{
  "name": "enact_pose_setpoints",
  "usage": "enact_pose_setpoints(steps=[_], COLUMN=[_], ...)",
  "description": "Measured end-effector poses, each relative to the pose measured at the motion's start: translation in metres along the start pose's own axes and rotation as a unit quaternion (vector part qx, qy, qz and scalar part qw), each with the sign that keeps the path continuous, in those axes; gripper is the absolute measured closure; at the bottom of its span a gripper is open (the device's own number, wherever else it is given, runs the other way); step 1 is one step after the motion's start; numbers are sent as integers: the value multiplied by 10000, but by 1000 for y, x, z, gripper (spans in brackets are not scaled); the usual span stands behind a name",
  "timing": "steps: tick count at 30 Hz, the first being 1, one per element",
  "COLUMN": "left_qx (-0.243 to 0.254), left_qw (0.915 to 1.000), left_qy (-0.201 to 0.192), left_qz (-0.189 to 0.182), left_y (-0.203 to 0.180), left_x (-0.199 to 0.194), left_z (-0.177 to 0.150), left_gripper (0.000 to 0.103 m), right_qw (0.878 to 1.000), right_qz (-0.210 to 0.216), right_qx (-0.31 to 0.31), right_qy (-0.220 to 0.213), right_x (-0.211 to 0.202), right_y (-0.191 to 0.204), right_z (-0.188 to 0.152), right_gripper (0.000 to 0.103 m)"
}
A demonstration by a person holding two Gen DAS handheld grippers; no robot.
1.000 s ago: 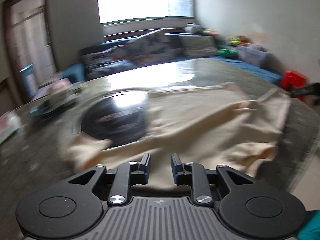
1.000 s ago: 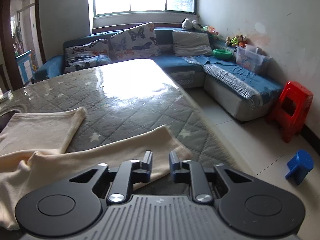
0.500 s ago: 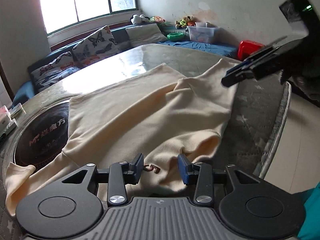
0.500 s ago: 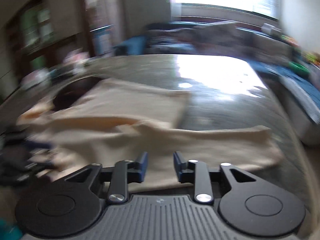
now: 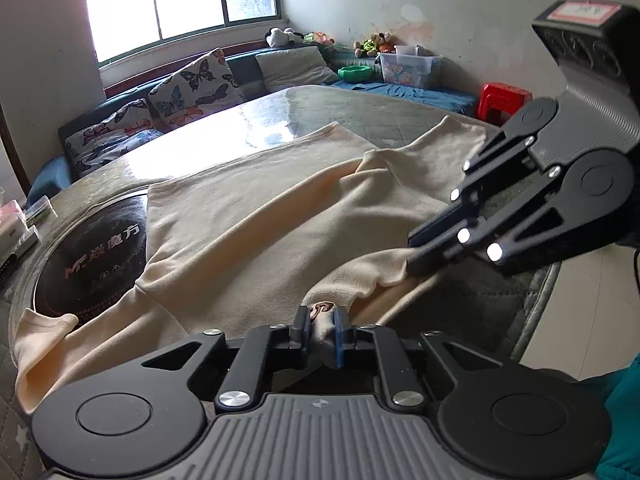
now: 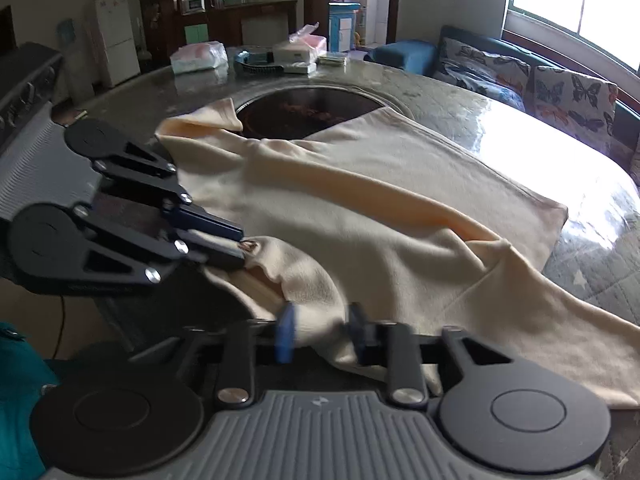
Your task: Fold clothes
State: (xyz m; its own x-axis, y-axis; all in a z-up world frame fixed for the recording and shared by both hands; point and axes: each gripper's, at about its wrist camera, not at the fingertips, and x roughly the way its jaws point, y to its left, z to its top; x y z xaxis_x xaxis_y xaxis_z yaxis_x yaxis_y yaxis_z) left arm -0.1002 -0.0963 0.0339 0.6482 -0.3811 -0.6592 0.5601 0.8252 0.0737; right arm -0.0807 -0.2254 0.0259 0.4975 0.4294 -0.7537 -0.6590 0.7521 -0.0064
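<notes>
Both grippers angle downward side by side, the left gripper (image 5: 322,330) and the right gripper (image 6: 322,334) each closing their jaws on pinched cloth.

Soft matt cream cloth garment (image 5: 256,216) on glossy tabletop (image 5: 224,140)

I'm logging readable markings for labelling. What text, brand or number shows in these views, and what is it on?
"M" logo, then Chinese characters ending "魔方": round black hotplate set in the table; its smaller line is unreadable.
Red-edged label on right claw's housing: handwriting, illegible.
Brown mark on cream garment at left claw: pinched, unreadable.
</notes>
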Motion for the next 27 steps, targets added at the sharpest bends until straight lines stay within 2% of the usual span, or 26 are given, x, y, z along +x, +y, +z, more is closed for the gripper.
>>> enact_pose_setpoints(steps=[5, 9, 12, 15, 17, 21, 23, 27], left_qx=[59, 302, 377, 322, 190, -70, -50, 45], left_qw=[9994, 9979, 9974, 9976, 9978, 9976, 9969, 9953], left_qy=[-103, 89, 89, -160, -240, -219, -148, 7], left_qz=[-336, -569, -612, -595, -581, -656, -777, -966], left_y=[0, -6, -4, 4, 7, 6, 0, -11], left_x=[-16, -13, -15, -19, -13, 9, 19, 33], left_z=[-2, -9, -4, 9, 17, 29, 29, 26], left_gripper=[92, 92, 87, 87, 87, 87, 87, 87], right_qw=[9993, 9974, 9958, 9967, 9984, 9985, 9970, 9960], right_qz=[185, 501, 692, 755, 552, -309, -538, -722], right_qx=[-310, -458, -366, -54, 107, 340, 449, 527], right_qy=[-53, 239, 482, 294, 71, -295, -315, -77], right_x=[-28, -35, -32, -42, -48, -42, -30, -6], right_y=[7, 17, 15, 1, -11, -36, -49, -62], right_z=[-6, -15, -19, -9, -2, 7, 7, -4], right_gripper=[95, 94, 88, 87, 87, 86, 86, 84])
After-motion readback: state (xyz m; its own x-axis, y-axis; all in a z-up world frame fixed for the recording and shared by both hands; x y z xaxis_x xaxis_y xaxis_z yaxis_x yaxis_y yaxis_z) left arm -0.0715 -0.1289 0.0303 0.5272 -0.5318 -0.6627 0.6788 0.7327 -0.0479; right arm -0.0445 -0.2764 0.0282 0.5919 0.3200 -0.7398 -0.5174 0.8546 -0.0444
